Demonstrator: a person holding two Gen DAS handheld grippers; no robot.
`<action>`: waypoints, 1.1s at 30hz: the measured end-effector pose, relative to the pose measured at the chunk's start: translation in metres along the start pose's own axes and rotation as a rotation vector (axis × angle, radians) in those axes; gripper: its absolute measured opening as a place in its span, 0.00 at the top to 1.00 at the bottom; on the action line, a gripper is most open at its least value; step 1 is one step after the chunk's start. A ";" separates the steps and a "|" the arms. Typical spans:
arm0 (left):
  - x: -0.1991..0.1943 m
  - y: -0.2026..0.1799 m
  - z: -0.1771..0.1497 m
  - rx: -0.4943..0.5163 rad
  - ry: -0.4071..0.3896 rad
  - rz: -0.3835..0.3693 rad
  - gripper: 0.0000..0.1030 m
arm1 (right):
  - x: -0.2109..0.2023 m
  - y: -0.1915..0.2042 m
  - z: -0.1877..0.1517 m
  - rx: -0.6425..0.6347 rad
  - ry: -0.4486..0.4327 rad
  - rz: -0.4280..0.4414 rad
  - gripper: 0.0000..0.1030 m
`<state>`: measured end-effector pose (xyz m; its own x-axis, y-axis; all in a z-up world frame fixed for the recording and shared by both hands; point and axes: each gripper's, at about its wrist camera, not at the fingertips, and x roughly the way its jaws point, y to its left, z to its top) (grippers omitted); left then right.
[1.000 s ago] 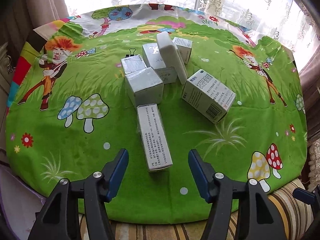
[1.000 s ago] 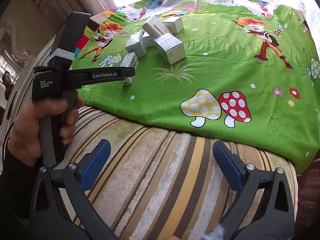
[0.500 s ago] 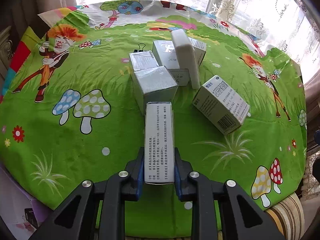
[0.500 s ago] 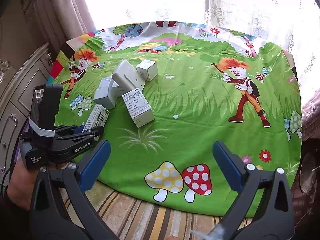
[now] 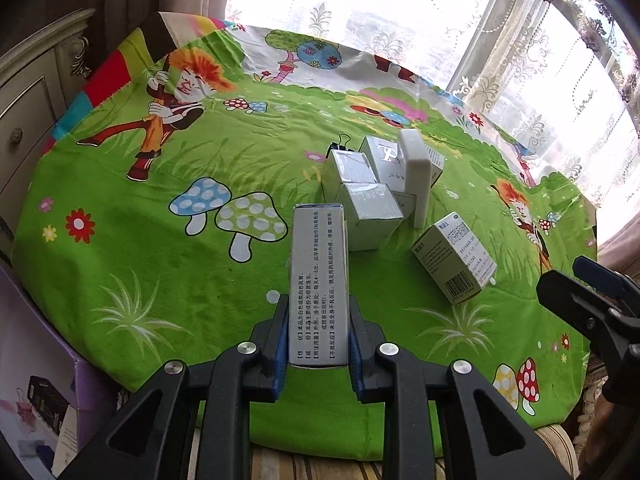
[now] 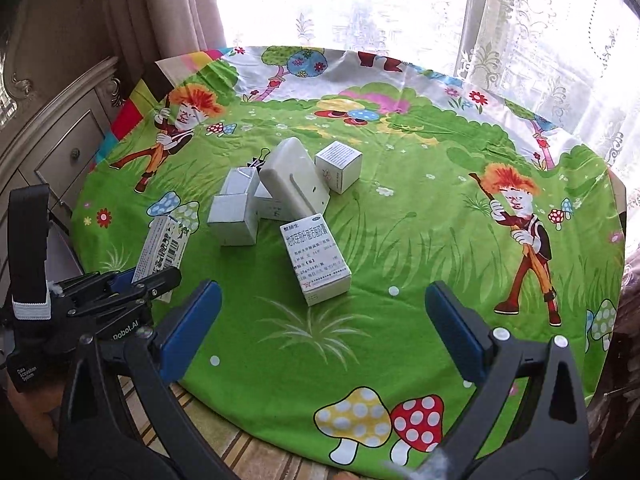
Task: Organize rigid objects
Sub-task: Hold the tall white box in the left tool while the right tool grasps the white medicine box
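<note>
Long box [image 5: 318, 280] clamped between left tongs [image 5: 318, 354] (right tongs [image 6: 322, 324] gape empty).

White cartons [image 6: 236, 216] cluster mid-cloth; one long printed box [image 5: 318, 284], seemingly lifted, sits between fingers [image 5: 280, 336].

**Backlit Daylight, Blown-Out Window, Fisheye Bend**

Strong daylight pours in from the far window [image 6: 360, 0] through lace curtains [image 5: 540, 60], which are overexposed to near white in both views. The green cloth [image 6: 400, 240] on the desk is bright and saturated, paler with glare along its far edge. Boxes cast short, soft shadows toward the near side. The left cabinet [image 6: 60, 140] sits dim. Focus is sharp at the centre; edges bow strongly and darken into black corners.
</note>
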<state>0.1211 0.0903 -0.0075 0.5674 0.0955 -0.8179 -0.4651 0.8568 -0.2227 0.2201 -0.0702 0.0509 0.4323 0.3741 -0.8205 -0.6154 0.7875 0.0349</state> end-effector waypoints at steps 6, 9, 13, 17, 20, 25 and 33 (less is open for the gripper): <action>-0.002 0.005 -0.004 -0.020 0.000 -0.016 0.75 | 0.026 0.011 0.004 -0.048 0.031 -0.019 0.01; -0.001 0.004 -0.006 -0.018 0.005 -0.016 0.75 | 0.039 0.010 0.008 -0.045 0.037 -0.044 0.01; 0.000 0.005 -0.007 -0.022 0.007 -0.021 0.75 | 0.060 0.008 0.011 -0.042 0.073 -0.047 0.01; 0.005 0.007 -0.008 -0.031 0.022 -0.029 0.75 | 0.076 0.007 0.012 -0.041 0.096 -0.051 0.01; 0.006 0.009 -0.008 -0.035 0.026 -0.033 0.75 | 0.090 0.006 0.009 -0.031 0.119 -0.043 0.01; 0.007 0.009 -0.007 -0.035 0.025 -0.036 0.75 | 0.109 0.001 -0.003 -0.002 0.179 -0.005 0.19; 0.002 0.010 -0.008 -0.041 0.011 -0.037 0.75 | 0.098 0.005 -0.011 -0.003 0.157 0.002 0.57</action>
<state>0.1122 0.0945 -0.0156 0.5771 0.0582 -0.8146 -0.4714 0.8383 -0.2741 0.2525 -0.0353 -0.0359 0.3224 0.2945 -0.8996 -0.6180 0.7854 0.0357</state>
